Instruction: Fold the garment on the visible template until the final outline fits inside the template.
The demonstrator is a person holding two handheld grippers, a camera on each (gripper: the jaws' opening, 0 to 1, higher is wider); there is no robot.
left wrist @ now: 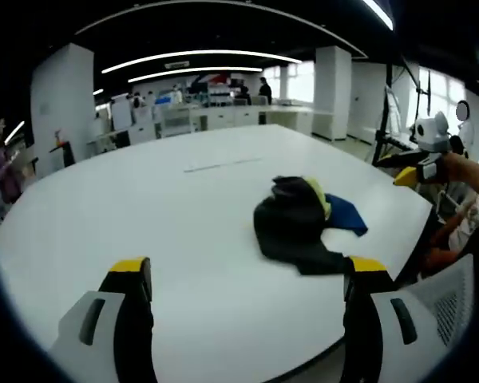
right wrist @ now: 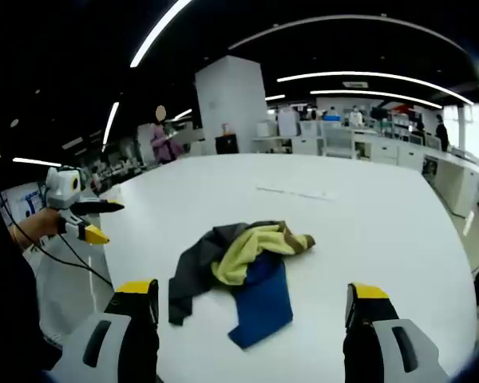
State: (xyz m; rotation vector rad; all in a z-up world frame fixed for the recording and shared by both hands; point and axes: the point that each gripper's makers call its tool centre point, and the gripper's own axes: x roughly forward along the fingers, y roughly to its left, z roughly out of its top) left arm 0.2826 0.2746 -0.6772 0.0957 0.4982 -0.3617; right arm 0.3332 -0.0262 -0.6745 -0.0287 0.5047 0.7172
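Garment (right wrist: 239,271) crumpled, soft heap on smooth white table (right wrist: 367,231).

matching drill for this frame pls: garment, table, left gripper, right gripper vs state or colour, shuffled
Things:
1. garment
2. table
3. left gripper
4. right gripper

States:
A. white, round-edged
B. open, above the table edge, garment ahead and right
C. crumpled heap, dark, yellow and blue
D. open, garment straight ahead between its jaws

Pairs: 1-C, 2-A, 3-B, 4-D

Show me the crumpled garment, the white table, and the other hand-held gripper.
garment (right wrist: 239,267), right gripper view, yellow fold
white table (left wrist: 144,199), left gripper view, bare top
right hand-held gripper (left wrist: 415,169), left gripper view, between tips
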